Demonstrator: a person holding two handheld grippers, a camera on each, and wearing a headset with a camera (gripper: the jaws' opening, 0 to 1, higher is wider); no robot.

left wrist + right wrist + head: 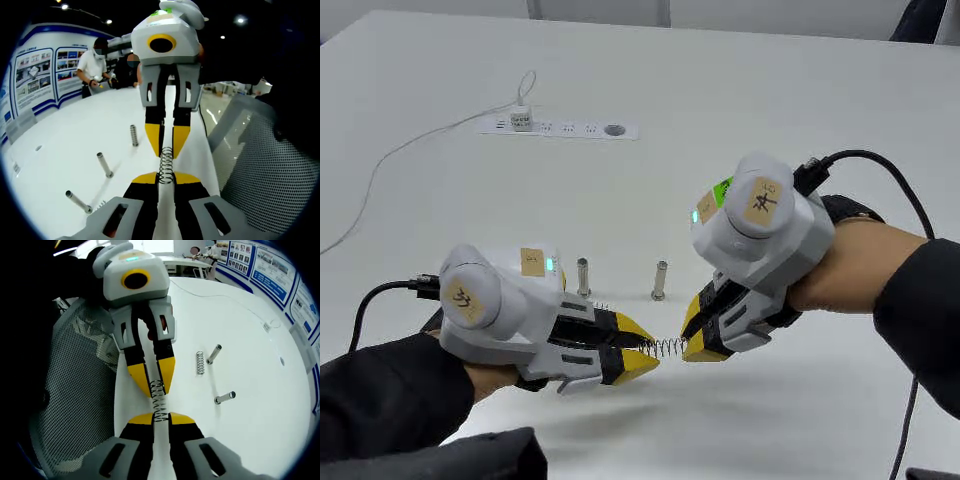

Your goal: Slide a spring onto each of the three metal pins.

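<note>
The person is wearing dark clothing, with the left sleeve (390,400) at the near left and the right sleeve (920,320) at the right edge. A black wristband (850,209) is showing beside the right cuff.

The left claw (652,350) is wearing a rounded light-grey shell, black jaw arms and yellow wedge tips. A tan sticker (463,300) with dark handwritten marks is sitting on its round cap. A teal light (550,265) is glowing on top, and a black cable (380,295) is plugging into its left end.

The right claw (692,345) is showing the same grey shell, black arms and yellow tips. It is carrying its own tan label (763,200), a green light (722,190) is glowing, and a black cord (890,175) is looping off to the right.
</note>
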